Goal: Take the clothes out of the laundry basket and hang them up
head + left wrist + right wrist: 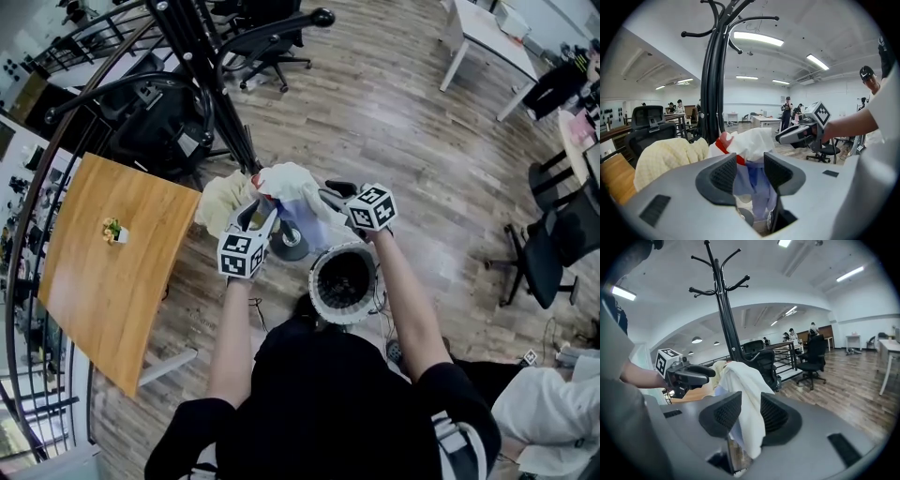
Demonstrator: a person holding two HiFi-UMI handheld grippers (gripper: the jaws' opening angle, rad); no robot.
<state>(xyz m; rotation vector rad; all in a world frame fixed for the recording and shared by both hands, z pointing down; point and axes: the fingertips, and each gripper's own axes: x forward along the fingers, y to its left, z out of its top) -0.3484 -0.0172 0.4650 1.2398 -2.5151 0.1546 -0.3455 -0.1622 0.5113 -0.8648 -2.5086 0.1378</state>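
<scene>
My left hand-held gripper [749, 174] stood open round the white garment [291, 180] at mid-frame by the coat rack [712, 79], my right hand-held gripper [751, 416] clamped on it — that lone pinch might slip and drop it.

No word, number or brand name is legible anywhere. The only printed signs are black-and-white square markers on the cubes of the left gripper [749, 169] and the right gripper [750, 411]: blocky patterns, with no letters or digits in them.
</scene>
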